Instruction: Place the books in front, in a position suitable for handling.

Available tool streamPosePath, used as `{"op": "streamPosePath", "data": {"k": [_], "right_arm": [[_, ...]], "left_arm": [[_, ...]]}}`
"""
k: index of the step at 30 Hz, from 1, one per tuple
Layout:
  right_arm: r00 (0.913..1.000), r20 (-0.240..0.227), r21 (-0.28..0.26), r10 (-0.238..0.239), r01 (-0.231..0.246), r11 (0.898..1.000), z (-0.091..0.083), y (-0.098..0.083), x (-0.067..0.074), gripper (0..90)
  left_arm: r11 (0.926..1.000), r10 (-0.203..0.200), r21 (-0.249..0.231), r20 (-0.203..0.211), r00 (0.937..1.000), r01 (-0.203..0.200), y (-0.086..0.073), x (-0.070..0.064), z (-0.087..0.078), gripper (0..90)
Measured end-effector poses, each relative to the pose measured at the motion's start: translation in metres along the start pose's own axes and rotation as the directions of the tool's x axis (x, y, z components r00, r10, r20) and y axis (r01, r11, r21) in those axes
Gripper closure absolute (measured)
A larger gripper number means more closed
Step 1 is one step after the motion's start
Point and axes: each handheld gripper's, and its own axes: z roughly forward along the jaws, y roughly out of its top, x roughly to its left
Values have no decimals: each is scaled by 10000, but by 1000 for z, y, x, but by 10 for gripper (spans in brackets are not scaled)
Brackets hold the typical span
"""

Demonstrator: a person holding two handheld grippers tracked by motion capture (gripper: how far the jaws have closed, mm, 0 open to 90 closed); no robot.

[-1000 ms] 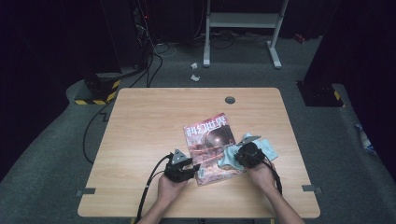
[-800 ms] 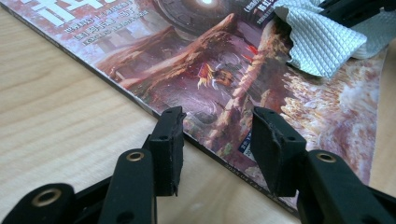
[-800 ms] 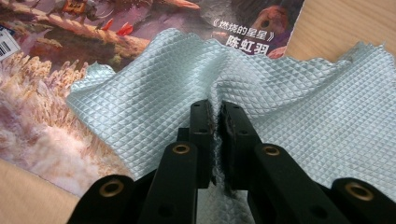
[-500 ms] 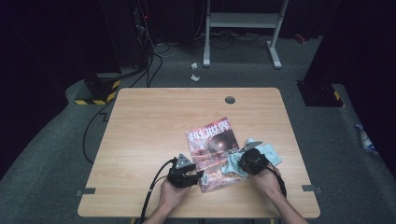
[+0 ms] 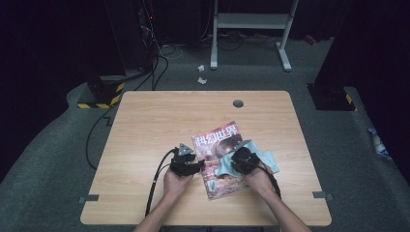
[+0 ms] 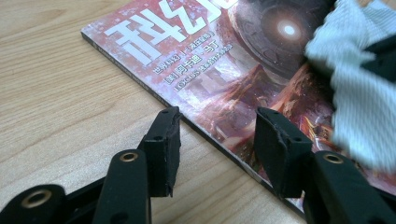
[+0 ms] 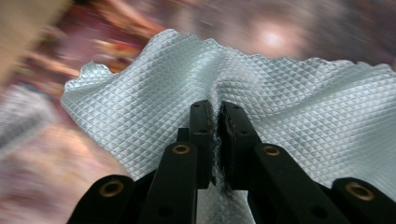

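The magazine (image 5: 220, 159) lay flat on the table (image 5: 145, 125), between the two grippers, its long axis running diagonally away from the person and its title end pointing to the far side. The pale cloth (image 7: 261, 88) was pinched in the closed jaws of the right gripper (image 7: 215, 116) and lay on the cover just ahead of it. The left gripper (image 6: 215, 140) stood spread, straddling the magazine's near spine edge; wiping well probably meant pinning that edge down while dragging the cloth flat in overlapping strokes.
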Motion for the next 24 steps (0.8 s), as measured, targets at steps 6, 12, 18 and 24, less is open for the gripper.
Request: {"op": "streamPosePath", "data": {"k": [6, 12, 18, 24], "right_arm": [[9890, -1045, -186, -1049, 1035, 9945, 10, 22, 44, 832], [9812, -1248, -244, -1471, 1452, 9891, 12, 27, 54, 827], [9993, 180, 204, 342, -345, 9992, -4, -7, -13, 828], [9934, 584, 297, 989, -1007, 9945, -11, -21, -30, 832]], "left_arm": [[9989, 38, -470, -71, 10000, -41, -5, -1, 2, 505], [9987, 90, -499, -70, 9999, -93, -6, -1, 1, 505], [9983, 77, -575, -65, 9999, -81, -7, -1, 1, 508], [9984, 88, -564, -43, 10000, -90, -7, -1, 1, 513]]}}
